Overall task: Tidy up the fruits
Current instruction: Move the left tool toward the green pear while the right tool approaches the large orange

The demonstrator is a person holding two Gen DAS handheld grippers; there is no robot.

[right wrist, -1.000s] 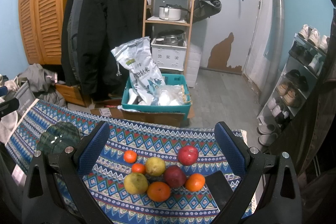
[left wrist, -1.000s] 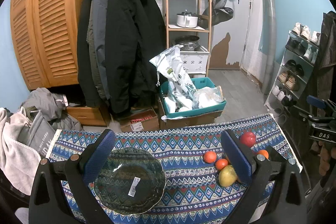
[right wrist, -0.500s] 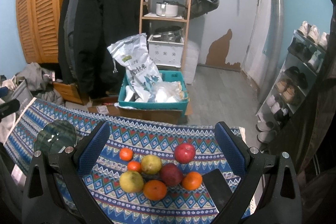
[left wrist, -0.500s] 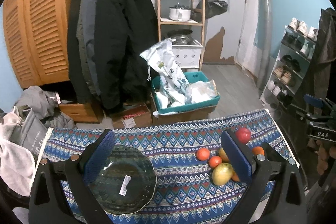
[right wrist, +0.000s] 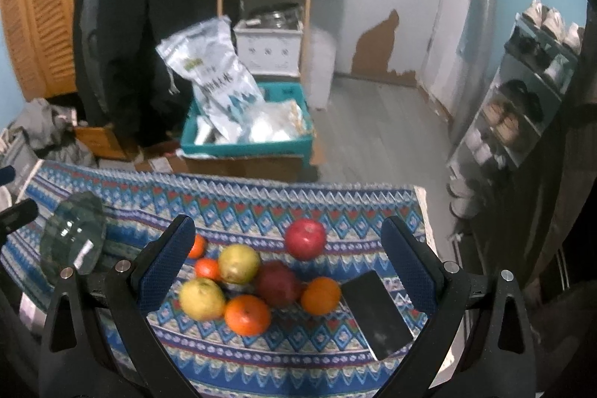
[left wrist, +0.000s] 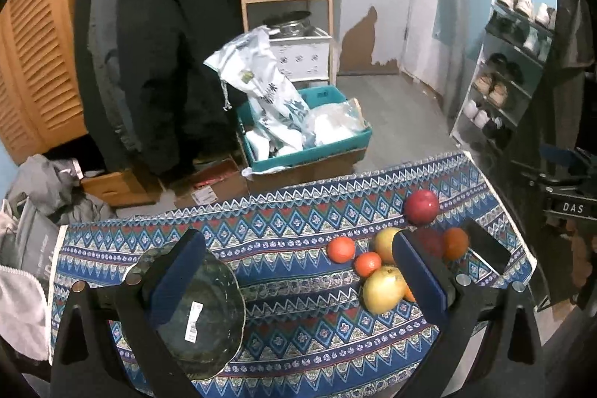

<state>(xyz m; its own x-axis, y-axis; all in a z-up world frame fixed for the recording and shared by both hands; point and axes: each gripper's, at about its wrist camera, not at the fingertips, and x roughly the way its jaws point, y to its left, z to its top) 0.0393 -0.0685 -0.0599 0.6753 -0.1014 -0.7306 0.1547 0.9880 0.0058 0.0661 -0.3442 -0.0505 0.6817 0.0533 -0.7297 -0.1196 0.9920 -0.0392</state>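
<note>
We hold our left gripper (left wrist: 296,280) above the patterned cloth (left wrist: 298,234), fingers spread wide with nothing between them. Under its left finger, at about 7 o'clock in that view, sits the glass plate (left wrist: 203,323) with a white sticker on it; it holds no fruit. The fruit lies well apart from the plate, out at 3 o'clock by the right finger.

Our right gripper (right wrist: 283,271) is also wide open and grips nothing, hanging over the fruit cluster. From its camera we see a red apple (right wrist: 305,238) at 12 o'clock of the group, standing a little apart. Below it a dark red apple (right wrist: 278,282) touches a yellow fruit (right wrist: 238,263) at its 9 o'clock and an orange (right wrist: 321,295) at its 4 o'clock. A second yellow fruit (right wrist: 201,298) and a big orange (right wrist: 247,315) lie nearest us, touching. Two small oranges (right wrist: 207,268) sit by the left finger. A black phone (right wrist: 377,314) lies at 3 o'clock of the cluster, just beside the orange.
</note>
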